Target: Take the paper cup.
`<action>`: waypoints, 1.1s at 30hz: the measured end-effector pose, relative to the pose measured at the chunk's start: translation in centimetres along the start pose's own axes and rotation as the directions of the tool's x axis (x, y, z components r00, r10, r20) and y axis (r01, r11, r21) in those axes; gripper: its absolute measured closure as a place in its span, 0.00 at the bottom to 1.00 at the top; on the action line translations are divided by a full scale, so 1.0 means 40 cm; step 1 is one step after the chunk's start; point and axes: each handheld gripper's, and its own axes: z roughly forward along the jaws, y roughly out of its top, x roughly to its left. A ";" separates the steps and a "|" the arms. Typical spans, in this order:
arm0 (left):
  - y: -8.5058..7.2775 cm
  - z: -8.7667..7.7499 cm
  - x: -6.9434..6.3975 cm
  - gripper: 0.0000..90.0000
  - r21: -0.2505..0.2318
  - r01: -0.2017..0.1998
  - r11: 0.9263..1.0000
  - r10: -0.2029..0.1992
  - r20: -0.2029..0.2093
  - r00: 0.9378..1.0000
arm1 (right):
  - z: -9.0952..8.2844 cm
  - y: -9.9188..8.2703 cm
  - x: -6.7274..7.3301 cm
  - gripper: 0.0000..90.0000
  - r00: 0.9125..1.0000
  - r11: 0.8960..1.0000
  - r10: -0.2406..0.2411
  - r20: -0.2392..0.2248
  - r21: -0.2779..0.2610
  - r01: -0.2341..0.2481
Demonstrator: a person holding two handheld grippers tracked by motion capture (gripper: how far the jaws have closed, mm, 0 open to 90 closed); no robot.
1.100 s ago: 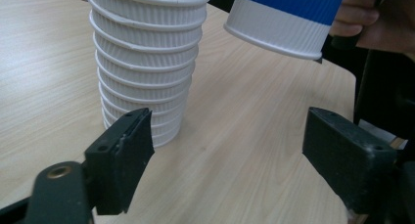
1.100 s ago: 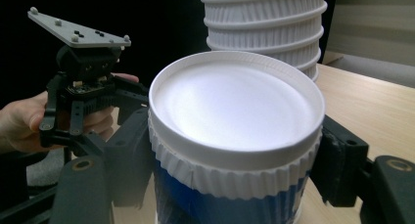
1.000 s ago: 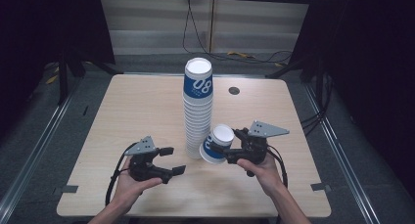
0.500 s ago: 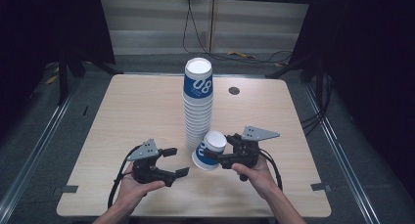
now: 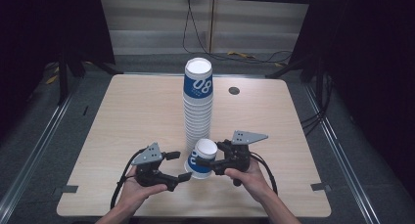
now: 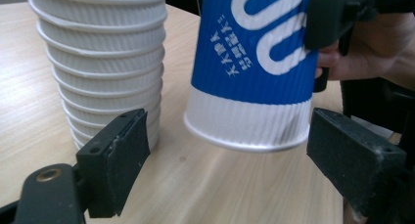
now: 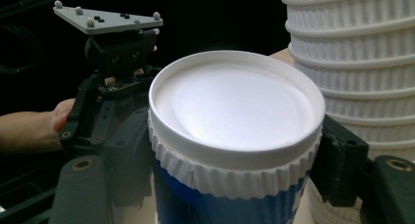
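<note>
Right claw (image 5: 219, 161) clamps the upside-down blue-and-white cup (image 5: 200, 158) near its base, tilted, rim just above the worktop (image 5: 122, 111), at 6 o'clock of the tall cup stack (image 5: 198, 104) and just beside it. Left claw (image 5: 178, 166) is wide, holding nothing, its jaws flanking the cup's rim.

Risks, judged: the tilted rim could catch the worktop and twist in the grip; a sideways nudge could topple the stack.

The left gripper view shows the gap under the rim (image 6: 247, 138); the high view cannot. The right gripper view shows the cup's white base (image 7: 235, 104) between its jaws.
</note>
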 end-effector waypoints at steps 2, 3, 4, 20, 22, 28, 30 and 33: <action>0.000 0.001 0.000 0.17 -0.001 0.003 1.000 -0.003 0.003 1.000 | 0.001 -0.002 0.001 0.31 1.000 1.000 0.009 -0.006 -0.005 -0.009; -0.001 0.002 -0.002 0.17 0.000 0.002 1.000 -0.002 0.006 1.000 | 0.002 -0.002 0.001 0.31 1.000 1.000 0.012 -0.012 -0.010 -0.013; -0.001 0.005 -0.004 0.17 0.002 -0.008 1.000 0.008 0.009 1.000 | 0.004 -0.003 0.001 0.31 1.000 1.000 0.013 -0.013 -0.011 -0.013; 0.002 0.022 -0.022 0.17 -0.010 -0.026 1.000 0.026 0.046 0.999 | 0.021 -0.011 0.013 0.32 0.999 1.000 0.008 -0.053 -0.005 -0.009; 0.004 0.023 -0.022 0.17 -0.003 -0.034 0.999 0.034 0.047 0.998 | 0.024 -0.011 0.012 0.32 0.998 1.000 0.013 -0.056 -0.007 -0.013; 0.006 0.040 -0.030 0.17 0.018 -0.042 0.999 0.040 0.058 0.997 | 0.030 -0.009 0.016 0.32 0.996 0.999 0.021 -0.083 -0.026 -0.024; 0.003 0.042 -0.032 0.17 0.015 -0.036 0.999 0.035 0.058 0.998 | 0.031 -0.008 0.019 0.32 0.996 0.999 0.024 -0.087 -0.036 -0.028; 0.004 0.044 -0.033 0.17 0.013 -0.041 0.999 0.040 0.059 0.997 | 0.033 -0.008 0.021 0.32 0.995 0.999 0.023 -0.093 -0.039 -0.027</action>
